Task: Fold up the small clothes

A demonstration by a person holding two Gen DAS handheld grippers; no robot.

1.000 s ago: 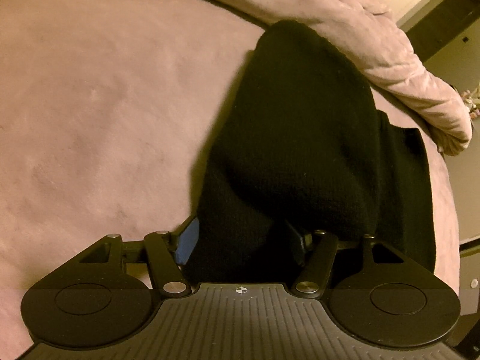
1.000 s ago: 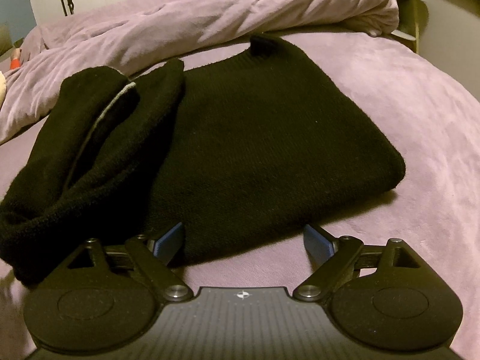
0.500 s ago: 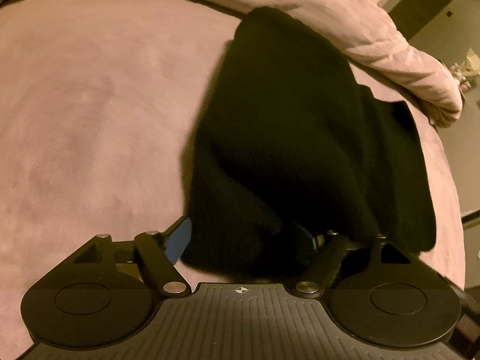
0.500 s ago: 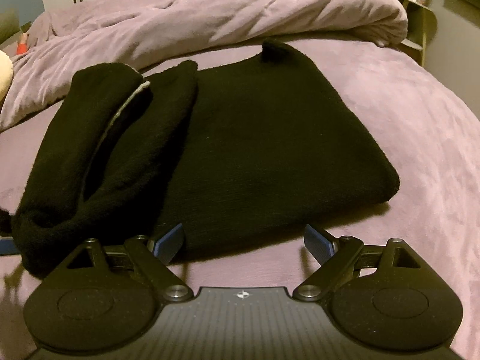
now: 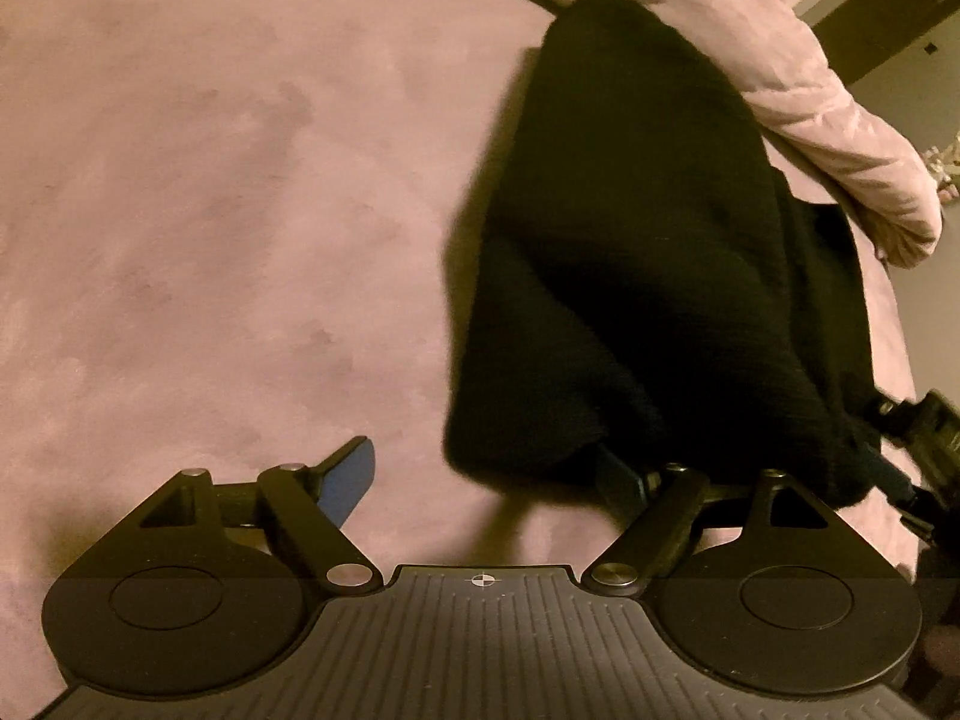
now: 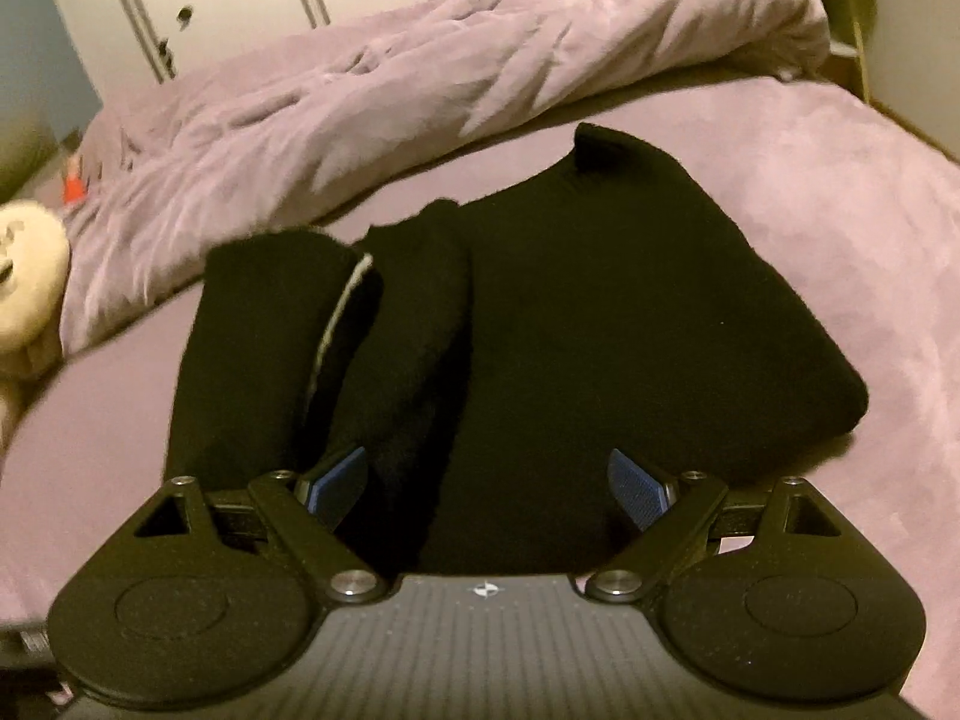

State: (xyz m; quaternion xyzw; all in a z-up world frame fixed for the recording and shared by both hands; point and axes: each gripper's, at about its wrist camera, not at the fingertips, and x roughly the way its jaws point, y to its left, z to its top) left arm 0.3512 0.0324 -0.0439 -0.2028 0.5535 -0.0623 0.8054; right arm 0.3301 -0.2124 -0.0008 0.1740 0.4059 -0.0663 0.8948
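Note:
A black knit garment (image 5: 630, 240) lies folded on the lilac bed cover (image 5: 210, 210). My left gripper (image 5: 483, 456) is at its near end with its jaws opening. The left finger (image 5: 351, 474) is bare over the cover, and the right finger (image 5: 621, 480) is half hidden under the cloth's edge, with nothing pinched. In the right wrist view the black garment (image 6: 630, 330) has a thick folded-over part (image 6: 270, 348) on its left with a pale seam showing. My right gripper (image 6: 486, 459) hangs open over the near edge, its blue pads clear of the cloth.
A crumpled lilac duvet (image 6: 420, 78) is heaped along the far side of the bed, seen also as the duvet (image 5: 840, 138). White wardrobe doors (image 6: 240, 0) stand behind it. A cream plush toy (image 6: 24, 276) lies at the far left, and a small shelf (image 6: 840, 0) at the far right.
The left jaws have spread and let go of the garment's end; the left finger now stands clear on the bed. The right gripper has risen and come forward over the garment's near edge.

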